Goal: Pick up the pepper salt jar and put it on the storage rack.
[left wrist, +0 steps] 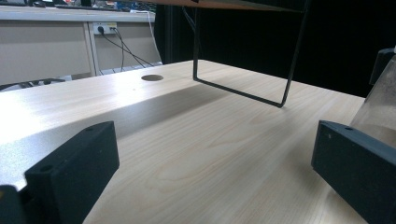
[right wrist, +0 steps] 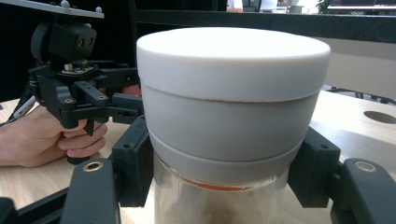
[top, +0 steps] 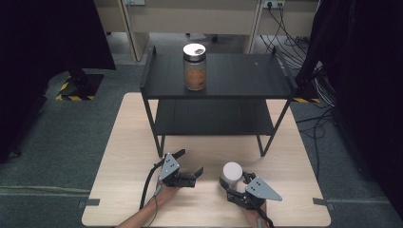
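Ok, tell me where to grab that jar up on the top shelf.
Grip the jar around its round glass body, below the metal lid, coming in level from the table's near side. It stands upright near the shelf's front edge with space on either side for open tongs.

White-lidded jar (right wrist: 233, 121) base below frame edge.

Light falls from overhead: the table (top: 128, 156) is evenly bright at centre frame, while both side edges sink into near black. The shelf (top: 214, 76) casts a soft shadow beneath itself. In the left gripper view, glare whitens the wood at left; nearby jaws blur.
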Demonstrator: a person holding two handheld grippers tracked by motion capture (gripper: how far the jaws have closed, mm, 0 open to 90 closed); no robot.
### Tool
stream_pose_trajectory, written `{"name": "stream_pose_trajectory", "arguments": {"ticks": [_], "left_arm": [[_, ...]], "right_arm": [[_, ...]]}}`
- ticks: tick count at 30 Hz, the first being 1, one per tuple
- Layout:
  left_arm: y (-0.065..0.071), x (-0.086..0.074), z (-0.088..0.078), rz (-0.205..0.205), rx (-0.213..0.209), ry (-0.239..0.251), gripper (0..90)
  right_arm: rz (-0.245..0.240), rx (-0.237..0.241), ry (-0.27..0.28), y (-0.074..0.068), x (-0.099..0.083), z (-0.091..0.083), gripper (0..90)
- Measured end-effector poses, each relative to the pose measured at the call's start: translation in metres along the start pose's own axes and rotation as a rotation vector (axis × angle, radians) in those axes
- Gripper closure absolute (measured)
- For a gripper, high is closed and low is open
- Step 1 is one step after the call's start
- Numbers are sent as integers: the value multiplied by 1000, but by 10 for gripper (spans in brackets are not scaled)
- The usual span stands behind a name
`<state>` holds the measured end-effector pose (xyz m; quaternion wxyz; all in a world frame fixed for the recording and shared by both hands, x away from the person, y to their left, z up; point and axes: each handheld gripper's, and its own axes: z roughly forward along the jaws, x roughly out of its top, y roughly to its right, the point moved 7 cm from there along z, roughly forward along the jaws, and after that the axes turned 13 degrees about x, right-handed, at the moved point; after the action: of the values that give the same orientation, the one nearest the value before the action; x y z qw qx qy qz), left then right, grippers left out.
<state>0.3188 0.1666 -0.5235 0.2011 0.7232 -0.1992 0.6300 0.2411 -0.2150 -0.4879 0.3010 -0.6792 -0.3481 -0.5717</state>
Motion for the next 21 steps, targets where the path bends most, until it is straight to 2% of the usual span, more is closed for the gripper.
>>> {"name": "stream_pose_trajectory", "arguments": {"ticks": [21], "left_arm": [[0,0,0,1,-1,0,3]], "right_arm": [[4,1,18,2,5,-5,356]]}}
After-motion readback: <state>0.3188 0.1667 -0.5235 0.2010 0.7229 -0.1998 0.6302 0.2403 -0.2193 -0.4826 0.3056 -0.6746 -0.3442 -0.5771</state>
